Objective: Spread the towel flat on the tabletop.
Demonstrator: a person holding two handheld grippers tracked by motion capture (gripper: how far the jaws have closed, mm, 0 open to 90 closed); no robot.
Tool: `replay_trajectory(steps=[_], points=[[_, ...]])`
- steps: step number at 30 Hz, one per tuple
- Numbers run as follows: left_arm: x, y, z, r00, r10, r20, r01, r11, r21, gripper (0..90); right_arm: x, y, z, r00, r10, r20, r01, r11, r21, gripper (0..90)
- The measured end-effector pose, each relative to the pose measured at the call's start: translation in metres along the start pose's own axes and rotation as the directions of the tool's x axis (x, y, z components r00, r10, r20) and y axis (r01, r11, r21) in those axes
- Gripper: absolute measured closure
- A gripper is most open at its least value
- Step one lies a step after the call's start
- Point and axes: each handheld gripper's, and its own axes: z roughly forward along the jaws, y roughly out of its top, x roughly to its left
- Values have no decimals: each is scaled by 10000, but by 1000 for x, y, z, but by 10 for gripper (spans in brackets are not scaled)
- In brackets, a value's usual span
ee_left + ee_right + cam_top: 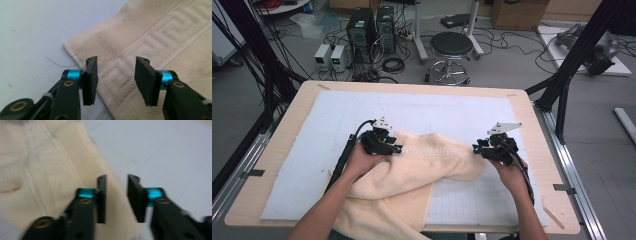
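Towel [412, 170]: lying rumpled on the mat [312, 165], near part hanging over the worktop [277, 145] edge. Left gripper [398, 149] and right gripper [475, 148]: hovering agape at the towel's far corners, gripping nothing. Folding is barely starting; spreading remains.

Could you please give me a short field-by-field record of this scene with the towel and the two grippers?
work surface: pale mat on a wooden table
item: cream towel with a key-pattern border, rumpled, its near part hanging over the table's near edge
left gripper: open, fingers over the towel's edge near a corner, nothing pinched
right gripper: open, above the towel's other end, nothing pinched
background: black stool, computer towers
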Motion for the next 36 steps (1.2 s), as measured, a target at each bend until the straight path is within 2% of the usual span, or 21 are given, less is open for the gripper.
replay_trajectory(steps=[1, 3, 4, 6, 7, 9, 10, 11, 12, 14, 17, 20, 22, 24, 27, 30, 32, 33, 34, 35, 36], points=[[-1, 0, 0, 9997, 112, -234, -111, 9999, 39, 553, 0, -4, 4, 9997, -58, -250, 64, 9997, 244, 570], [-4, 1, 0, 9969, 491, -612, -483, 9987, 137, 635, 3, -11, 10, 9995, -56, -309, 75, 9982, 600, 501], [-4, 1, 1, 9976, 366, -591, -360, 9993, 113, 658, 4, -14, 13, 9989, 138, -447, -103, 9969, 777, 488], [-5, 1, 0, 9969, 406, -672, -396, 9991, 154, 735, 4, -22, 21, 9963, 360, -786, -264, 9925, 1197, 473], [-5, 1, 1, 9985, 281, -478, -273, 9995, 161, 797, 6, -25, 21, 9978, 256, -610, -200, 9956, 919, 510], [-3, 1, 0, 9994, 61, -353, -56, 9999, 144, 843, 8, -26, 20, 9995, 112, -294, -84, 9957, 922, 606], [-2, 1, 0, 9994, -102, -326, 107, 9998, 148, 855, 8, -25, 20, 9996, 52, -270, -28, 9958, 910, 725], [-1, 1, -1, 9994, -146, -322, 152, 9997, 169, 874, 9, -24, 21, 9991, -118, -401, 155, 9956, 926, 796], [0, 0, -1, 9991, -304, -304, 308, 9995, 121, 877, 11, -22, 21, 9989, -265, -399, 303, 9947, 984, 822], [0, 0, -3, 9988, -313, -385, 323, 9992, 242, 879, 11, -19, 22, 9986, -346, -395, 387, 9932, 1098, 835], [0, 0, -9, 9985, -65, -546, 88, 9991, 405, 880, 14, -8, 18, 9983, -501, -306, 521, 9963, 687, 840], [7, 0, -23, 9973, -318, -663, 315, 9995, -56, 880, 15, 8, 14, 9966, -818, -82, 820, 9960, 359, 840], [13, -2, -33, 9956, -503, -791, 480, 9984, -309, 880, 13, 18, 15, 9965, -837, 27, 836, 9964, 128, 837], [19, -8, -41, 9939, -649, -888, 627, 9977, -276, 881, 10, 25, 23, 9973, -725, -106, 725, 9974, 45, 791], [28, -22, -51, 9914, -775, -1058, 765, 9970, -132, 880, 8, 28, 38, 9977, -657, -190, 662, 9975, 250, 651], [36, -36, -55, 9892, -1136, -926, 1134, 9935, -77, 879, 10, 29, 37, 9962, -426, -754, 430, 9991, 46, 592], [36, -38, -56, 9891, -1217, -834, 1207, 9925, -171, 873, 14, 28, 40, 9912, -492, -1232, 548, 9976, 421, 538], [35, -38, -56, 9901, -1177, -771, 1164, 9930, -210, 850, 16, 26, 44, 9891, -635, -1325, 734, 9948, 712, 505], [33, -37, -56, 9917, -1196, -471, 1181, 9925, -323, 770, 17, 25, 47, 9890, -811, -1238, 939, 9904, 1017, 475], [32, -36, -56, 9931, -1164, -124, 1158, 9924, -413, 699, 18, 23, 50, 9892, -830, -1206, 975, 9880, 1195, 461], [29, -35, -56, 9946, -1041, 7, 1040, 9939, -372, 653, 17, 21, 52, 9887, -760, -1290, 918, 9884, 1212, 446]])
